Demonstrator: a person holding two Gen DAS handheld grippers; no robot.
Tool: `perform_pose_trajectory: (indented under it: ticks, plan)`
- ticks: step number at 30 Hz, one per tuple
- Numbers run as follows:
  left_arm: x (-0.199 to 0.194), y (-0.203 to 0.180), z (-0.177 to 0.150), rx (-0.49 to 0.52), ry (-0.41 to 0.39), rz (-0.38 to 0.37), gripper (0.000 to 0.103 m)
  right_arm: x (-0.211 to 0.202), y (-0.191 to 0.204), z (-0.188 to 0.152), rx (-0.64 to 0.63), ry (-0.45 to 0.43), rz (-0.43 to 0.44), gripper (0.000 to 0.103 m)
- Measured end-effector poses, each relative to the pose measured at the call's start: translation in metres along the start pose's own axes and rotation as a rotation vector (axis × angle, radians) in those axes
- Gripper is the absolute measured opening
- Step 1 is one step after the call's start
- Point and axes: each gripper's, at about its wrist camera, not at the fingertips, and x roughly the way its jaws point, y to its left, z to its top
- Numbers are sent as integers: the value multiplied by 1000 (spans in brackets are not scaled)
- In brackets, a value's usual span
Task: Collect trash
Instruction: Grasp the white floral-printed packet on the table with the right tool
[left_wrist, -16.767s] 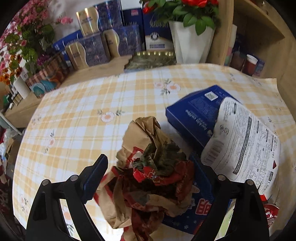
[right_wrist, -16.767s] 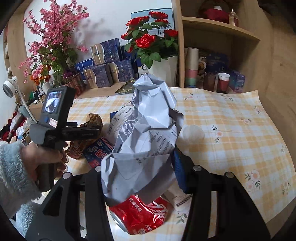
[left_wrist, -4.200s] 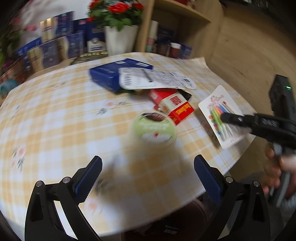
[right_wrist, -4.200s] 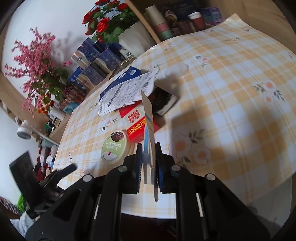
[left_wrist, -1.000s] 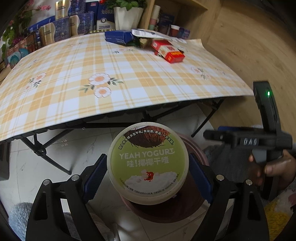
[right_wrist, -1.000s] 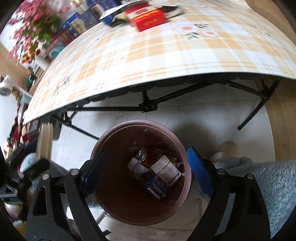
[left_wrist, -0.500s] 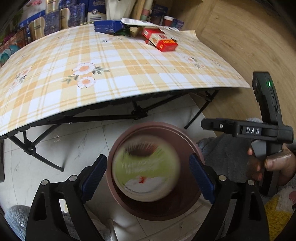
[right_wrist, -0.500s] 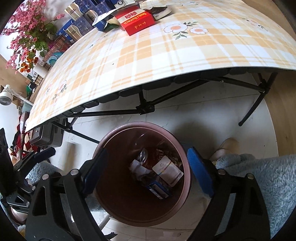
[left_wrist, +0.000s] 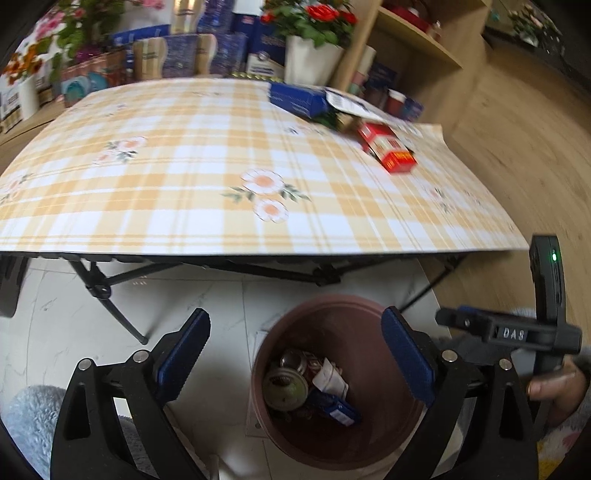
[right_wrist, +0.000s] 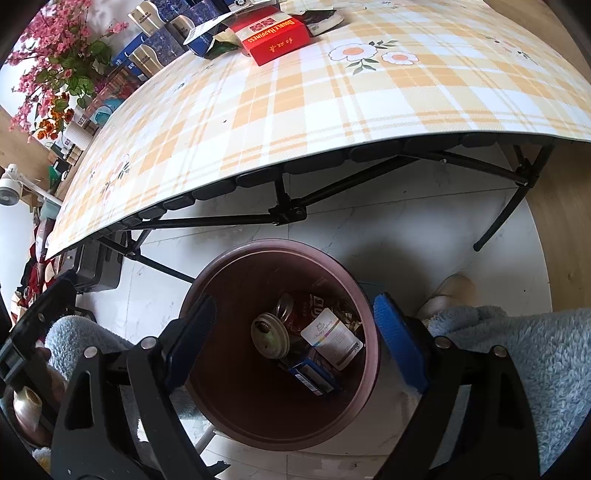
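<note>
A brown round bin (left_wrist: 369, 428) stands on the white floor below the table's front edge. In it lie the green yogurt cup (left_wrist: 285, 387), a red can (right_wrist: 310, 306), a white card (right_wrist: 330, 341) and a small blue box (right_wrist: 314, 373). My left gripper (left_wrist: 295, 354) hangs above the bin's left half with its jaws opening and nothing between them. My right gripper (right_wrist: 295, 341) hovers right over the bin (right_wrist: 273, 245), open and empty, with the yogurt cup (right_wrist: 269, 339) below it. A red box (left_wrist: 388, 151) and a blue box (left_wrist: 299, 98) under a printed sheet lie on the table.
The yellow checked table (left_wrist: 221, 166) stands on black folding legs (right_wrist: 288, 214) just behind the bin. The person's fluffy blue trousers (right_wrist: 517, 350) and a slipper (right_wrist: 447, 291) are to the right of the bin. Flowers and boxes line the far side.
The yogurt cup has left my left gripper and now lies in the bin. The left gripper has opened wider and its view has tilted up toward the table. The right gripper has stayed put.
</note>
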Motion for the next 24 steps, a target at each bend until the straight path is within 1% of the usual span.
perform_pose_trajectory:
  ticks: [6,11,15,17,20,22,24]
  plan:
    - [-13,3,3,-13,-66,41,97,-5,8,0,-36,-24,-8,87]
    - [-13,0,4,16,-71,43,97,-11,16,3,-76,-51,-17,87]
    - [-22,0,8,28,-114,34,97,-20,20,12,-105,-71,-28,87]
    - [-27,-3,10,53,-136,34,97,-25,23,23,-137,-83,-41,87]
    - [-31,-10,17,126,-152,48,97,-35,26,48,-185,-121,-69,87]
    - [-33,-13,23,169,-161,74,97,-42,29,71,-215,-153,-91,87]
    - [-35,-12,30,190,-178,112,97,-48,34,91,-247,-175,-110,89]
